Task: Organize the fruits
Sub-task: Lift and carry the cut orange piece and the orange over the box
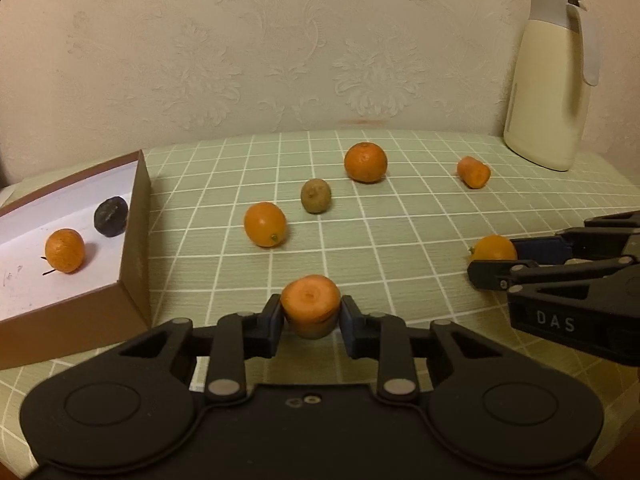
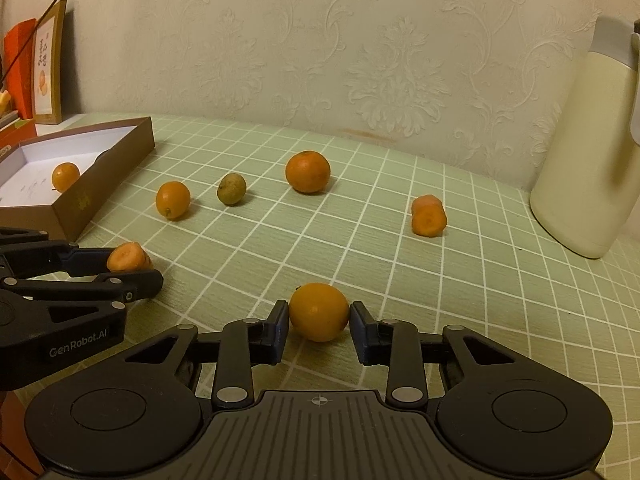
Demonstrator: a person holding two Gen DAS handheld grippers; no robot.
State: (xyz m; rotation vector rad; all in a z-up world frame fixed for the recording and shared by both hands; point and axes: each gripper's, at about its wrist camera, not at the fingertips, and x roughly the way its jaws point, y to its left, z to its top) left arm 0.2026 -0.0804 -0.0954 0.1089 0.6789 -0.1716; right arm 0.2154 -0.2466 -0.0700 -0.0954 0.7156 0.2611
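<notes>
My left gripper (image 1: 311, 312) is shut on a carrot chunk (image 1: 310, 306), held just above the green checked cloth; it also shows in the right wrist view (image 2: 127, 258). My right gripper (image 2: 319, 314) is shut on a small orange (image 2: 319, 311), low over the cloth; this orange also shows in the left wrist view (image 1: 493, 248). On the cloth lie another small orange (image 1: 265, 224), a brownish kiwi (image 1: 316, 195), a larger mandarin (image 1: 365, 162) and a second carrot chunk (image 1: 473, 172). The brown box (image 1: 138, 208) at left holds an orange (image 1: 65, 250) and a dark fruit (image 1: 111, 216).
A cream thermos jug (image 1: 548, 88) stands at the back right by the wall. A framed picture (image 2: 50, 64) and orange packets stand behind the box at far left. The table edge (image 1: 624, 184) curves away on the right.
</notes>
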